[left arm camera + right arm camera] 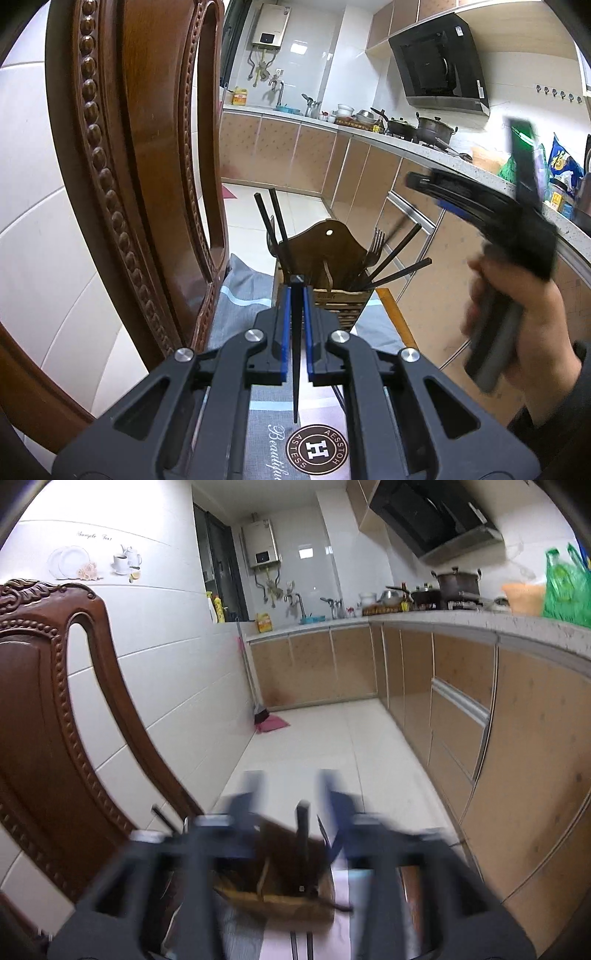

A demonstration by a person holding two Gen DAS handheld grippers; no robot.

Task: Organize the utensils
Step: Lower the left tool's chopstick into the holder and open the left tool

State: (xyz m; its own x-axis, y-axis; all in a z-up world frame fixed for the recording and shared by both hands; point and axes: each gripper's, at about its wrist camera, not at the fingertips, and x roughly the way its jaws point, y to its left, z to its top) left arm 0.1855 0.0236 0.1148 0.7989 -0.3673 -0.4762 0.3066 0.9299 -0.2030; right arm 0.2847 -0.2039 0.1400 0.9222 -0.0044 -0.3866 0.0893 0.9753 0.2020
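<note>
So the utensil holder [325, 266] sits on a cushion [243, 295] on the chair seat, with the chair back [122, 147] rising on its left against the tiled wall. In the holder, chopsticks [271, 221] stand on the left side, while forks [375, 243] and more chopsticks lean out to the right. The left hand-held gripper [296, 291] is on the near side of the holder with one chopstick [295, 350] between its fingers. The right hand-held gripper [480, 206] is off to the right, higher than the holder. Far behind, the counter [424, 149] runs along the right wall, with pots [432, 127] on it and cabinets below.
</note>
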